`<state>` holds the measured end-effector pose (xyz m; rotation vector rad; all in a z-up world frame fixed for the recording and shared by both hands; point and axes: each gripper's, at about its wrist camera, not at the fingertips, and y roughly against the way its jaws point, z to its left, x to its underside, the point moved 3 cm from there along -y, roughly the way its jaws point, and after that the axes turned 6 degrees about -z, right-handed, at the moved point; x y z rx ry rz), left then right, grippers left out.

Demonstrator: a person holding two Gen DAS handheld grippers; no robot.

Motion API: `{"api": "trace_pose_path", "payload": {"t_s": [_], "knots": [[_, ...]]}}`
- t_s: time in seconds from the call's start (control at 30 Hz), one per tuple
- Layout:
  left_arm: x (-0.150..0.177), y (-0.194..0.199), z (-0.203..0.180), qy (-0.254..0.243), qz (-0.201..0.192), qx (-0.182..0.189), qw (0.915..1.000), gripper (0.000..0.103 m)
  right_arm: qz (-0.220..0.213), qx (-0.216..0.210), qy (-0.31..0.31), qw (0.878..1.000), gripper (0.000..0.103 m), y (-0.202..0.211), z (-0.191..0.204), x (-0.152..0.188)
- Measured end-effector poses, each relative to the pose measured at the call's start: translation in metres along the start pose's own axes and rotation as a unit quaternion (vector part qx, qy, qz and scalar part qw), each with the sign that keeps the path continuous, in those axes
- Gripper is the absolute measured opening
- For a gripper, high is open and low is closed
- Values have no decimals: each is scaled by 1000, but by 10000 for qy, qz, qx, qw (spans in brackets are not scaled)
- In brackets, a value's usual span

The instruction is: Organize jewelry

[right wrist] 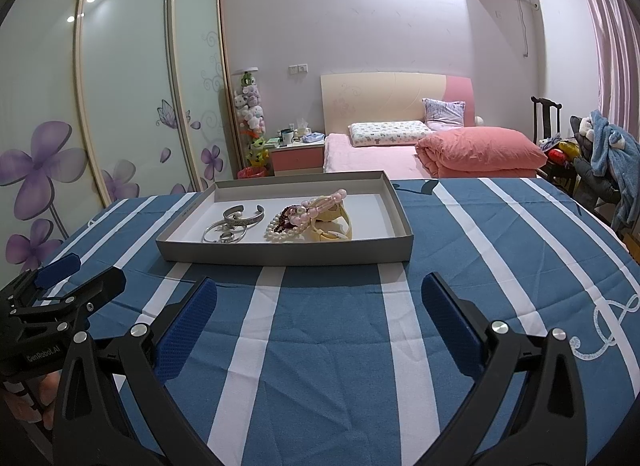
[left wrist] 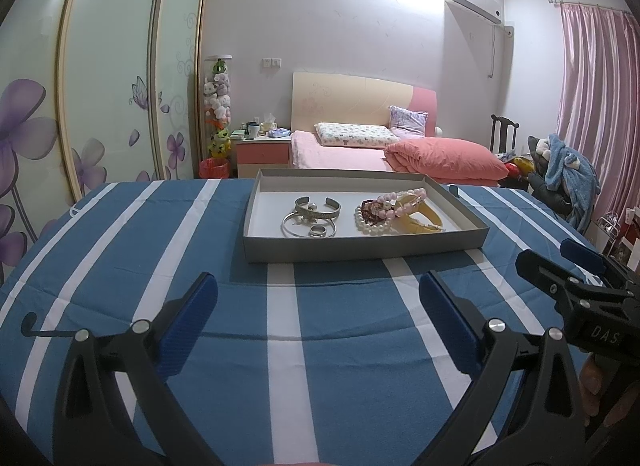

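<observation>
**Jewelry sorted into two clusters in the tray; both grippers spread wide and empty**

Low in the frame of the left wrist view, the left gripper (left wrist: pixel 318 318) stands with its blue pads far apart and nothing between them, above the striped cloth (left wrist: pixel 340 366). Its twin, the right gripper (right wrist: pixel 320 318), fills the bottom of its own view the same way: jaws wide, holding nothing. Each tool also shows at the lower edge of the other's view, so the two sit side by side, level, pointing forward at the tray (left wrist: pixel 360 248) from a little way back.

Beyond them, at mid-frame, the tray holds all the jewelry in sight. The silver bangles and ring (left wrist: pixel 314 215) lie left of centre; the bead bracelets (left wrist: pixel 380 213) rest right of them, heaped against cream bangles (left wrist: pixel 424 217).

This grouping fits either a finished sort or pieces about to be arranged; the pictures cannot settle which. Any pick here would, in my judgement, go best one piece at a time: approach from above, close on a single bangle's rim, and lift slowly, since the bead strands overlap and could drag neighbours along.
</observation>
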<state>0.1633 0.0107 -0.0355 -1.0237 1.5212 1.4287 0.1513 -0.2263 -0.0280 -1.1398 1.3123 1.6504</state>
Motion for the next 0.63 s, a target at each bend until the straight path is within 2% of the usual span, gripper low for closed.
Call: {"api": "trace_pose_path", "payload": {"t_s": [0.63], "knots": [[6,4,-1,43,-8,43,10000,98,15,0,-8,10000,101,0,0,1]]}}
